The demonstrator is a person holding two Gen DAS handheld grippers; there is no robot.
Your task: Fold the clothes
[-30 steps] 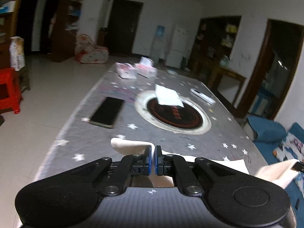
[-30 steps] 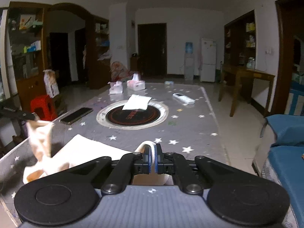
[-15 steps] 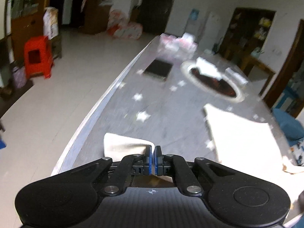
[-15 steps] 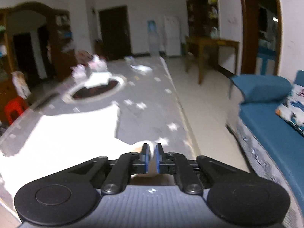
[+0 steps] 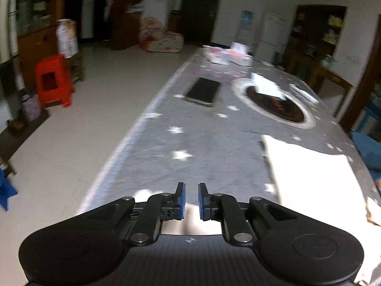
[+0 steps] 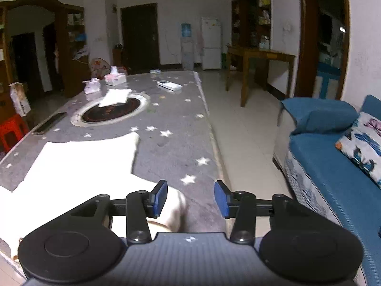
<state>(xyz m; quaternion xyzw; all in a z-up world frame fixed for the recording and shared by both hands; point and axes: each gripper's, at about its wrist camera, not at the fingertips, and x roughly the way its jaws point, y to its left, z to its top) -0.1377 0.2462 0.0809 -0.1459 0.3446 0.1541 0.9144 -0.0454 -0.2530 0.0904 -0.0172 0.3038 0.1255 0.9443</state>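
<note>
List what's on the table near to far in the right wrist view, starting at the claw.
Right claw → white garment → round black inset → folded white paper → remote.

The left claw [image 5: 191,201] sits low in the frame, its blue-padded fingers slightly parted with nothing between them. Ahead stretches a long surface [image 5: 202,147] covered in grey cloth with white stars. A white garment [image 5: 314,176] lies flat to the right. Farther off are a black phone [image 5: 203,91] and a dark round inset [image 5: 276,103] with folded white paper on it. A red stool [image 5: 53,81] stands on the floor at left.
</note>
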